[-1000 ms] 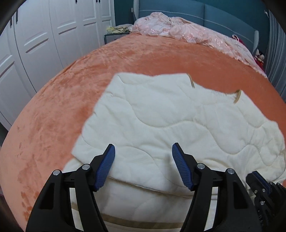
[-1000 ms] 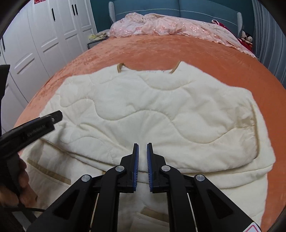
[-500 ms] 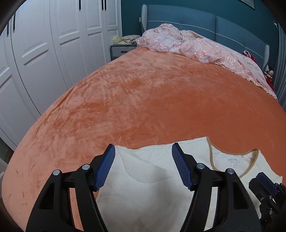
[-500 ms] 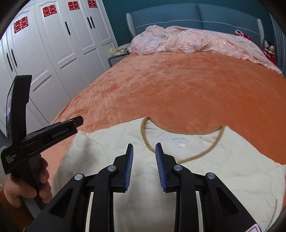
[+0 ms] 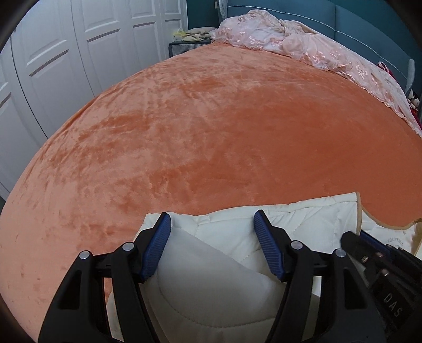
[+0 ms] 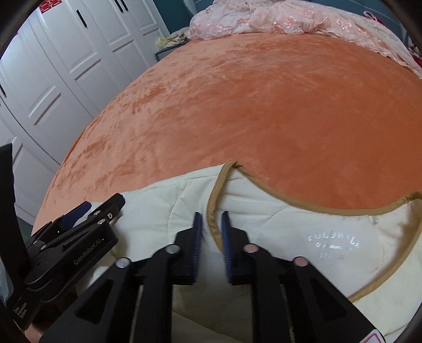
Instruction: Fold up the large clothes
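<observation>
A cream quilted garment (image 5: 226,237) with tan trim lies on the orange bedspread (image 5: 211,132). My left gripper (image 5: 212,224) is open, its blue pads on either side of the garment's shoulder corner. My right gripper (image 6: 212,221) is slightly open, its pads straddling the tan trimmed edge (image 6: 211,208) beside the neckline (image 6: 303,208). The right view shows the garment (image 6: 329,237) with its inner label, and the left gripper (image 6: 87,213) at the left. The right gripper's body (image 5: 382,263) shows at the lower right of the left view.
A pink lace bedcover (image 5: 303,44) is bunched at the head of the bed against a blue headboard (image 5: 356,15). White wardrobe doors (image 5: 66,52) stand along the left. A small bedside table (image 5: 184,43) with clutter stands at the far left corner.
Both grippers have moved forward to the garment's collar end. The right gripper has opened a little and now straddles the trimmed edge. The left gripper stays open, now over the shoulder corner.
</observation>
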The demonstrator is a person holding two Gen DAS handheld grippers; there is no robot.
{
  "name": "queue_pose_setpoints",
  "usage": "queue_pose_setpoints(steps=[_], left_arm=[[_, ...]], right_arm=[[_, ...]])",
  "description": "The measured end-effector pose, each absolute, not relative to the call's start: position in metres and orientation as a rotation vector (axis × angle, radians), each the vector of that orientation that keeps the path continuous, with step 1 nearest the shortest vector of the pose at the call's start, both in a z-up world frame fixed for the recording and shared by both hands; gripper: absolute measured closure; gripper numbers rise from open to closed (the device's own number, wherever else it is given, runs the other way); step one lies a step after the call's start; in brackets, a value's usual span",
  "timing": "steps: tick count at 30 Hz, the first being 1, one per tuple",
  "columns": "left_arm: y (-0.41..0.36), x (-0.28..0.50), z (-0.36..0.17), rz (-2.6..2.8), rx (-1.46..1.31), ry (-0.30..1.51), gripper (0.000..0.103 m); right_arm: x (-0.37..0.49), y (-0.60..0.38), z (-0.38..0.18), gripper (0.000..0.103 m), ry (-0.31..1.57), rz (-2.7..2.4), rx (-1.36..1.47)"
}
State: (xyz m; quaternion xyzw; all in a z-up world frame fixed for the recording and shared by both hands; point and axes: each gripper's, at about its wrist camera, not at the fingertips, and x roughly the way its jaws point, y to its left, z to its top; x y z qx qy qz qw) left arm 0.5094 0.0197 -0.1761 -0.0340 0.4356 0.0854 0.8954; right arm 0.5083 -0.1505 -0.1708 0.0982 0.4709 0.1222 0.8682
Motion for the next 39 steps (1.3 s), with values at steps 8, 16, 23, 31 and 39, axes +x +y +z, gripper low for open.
queue_pose_setpoints(steps=[8, 16, 23, 31, 39], left_arm=[[0.013, 0.507, -0.185, 0.198, -0.027, 0.885, 0.038], [0.014, 0.508, -0.189, 0.204, -0.026, 0.889, 0.034], [-0.006, 0.485, -0.145, 0.123, -0.075, 0.837, 0.034], [-0.133, 0.478, -0.107, -0.196, -0.047, 0.849, 0.024], [-0.229, 0.500, -0.165, -0.347, -0.003, 1.072, 0.034]], right_arm=[[0.510, -0.156, -0.187, 0.101, 0.992, 0.149, 0.154], [0.480, -0.188, -0.159, 0.101, 0.862, 0.031, 0.217], [0.408, -0.288, -0.138, 0.093, 0.813, -0.239, 0.284], [0.378, -0.362, -0.150, 0.093, 0.845, -0.329, 0.379], [0.387, -0.386, -0.165, 0.088, 0.902, -0.276, 0.418]])
